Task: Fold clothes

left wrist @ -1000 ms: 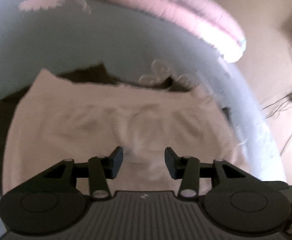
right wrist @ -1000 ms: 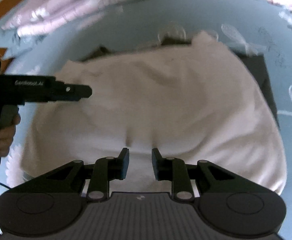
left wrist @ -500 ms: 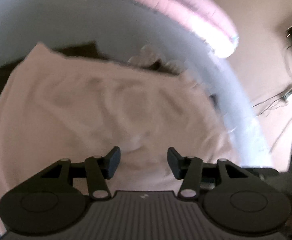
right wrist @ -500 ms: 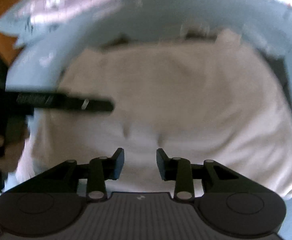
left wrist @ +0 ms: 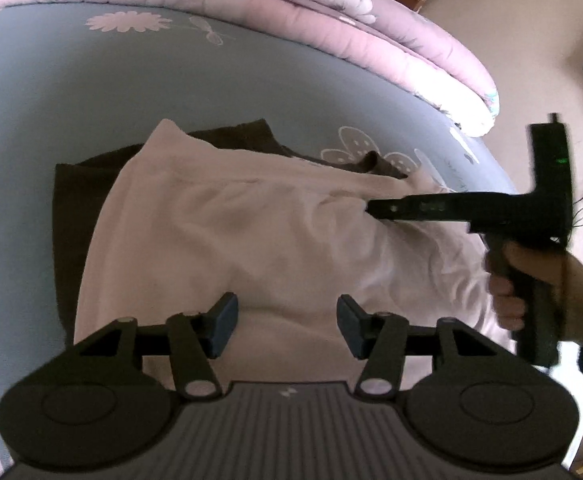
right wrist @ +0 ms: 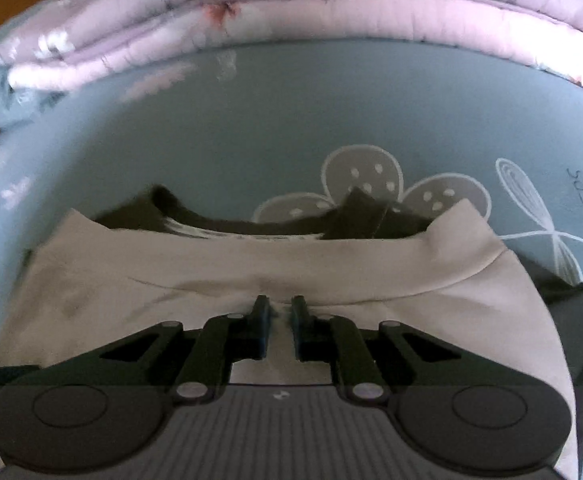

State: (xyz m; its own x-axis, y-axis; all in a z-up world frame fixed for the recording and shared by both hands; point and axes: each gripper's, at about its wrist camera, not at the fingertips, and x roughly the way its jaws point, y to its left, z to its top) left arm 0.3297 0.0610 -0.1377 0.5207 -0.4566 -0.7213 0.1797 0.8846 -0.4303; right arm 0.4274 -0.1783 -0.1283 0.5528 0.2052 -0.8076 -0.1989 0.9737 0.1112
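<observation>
Here the pale pink garment lies spread over a dark garment on the blue bedsheet, short of its quilt-lined far edge. The right gripper has just been closing, pinching a fabric ridge; the left gripper hangs spread above the cloth.

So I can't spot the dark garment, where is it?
Under the pink garment on the bed: the dark garment shows along its left and far edges in both views.

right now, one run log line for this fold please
step: gathering pale garment on bed | left gripper: open above cloth | right gripper: just closed, pinching cloth near far hem | dark garment: underneath
</observation>
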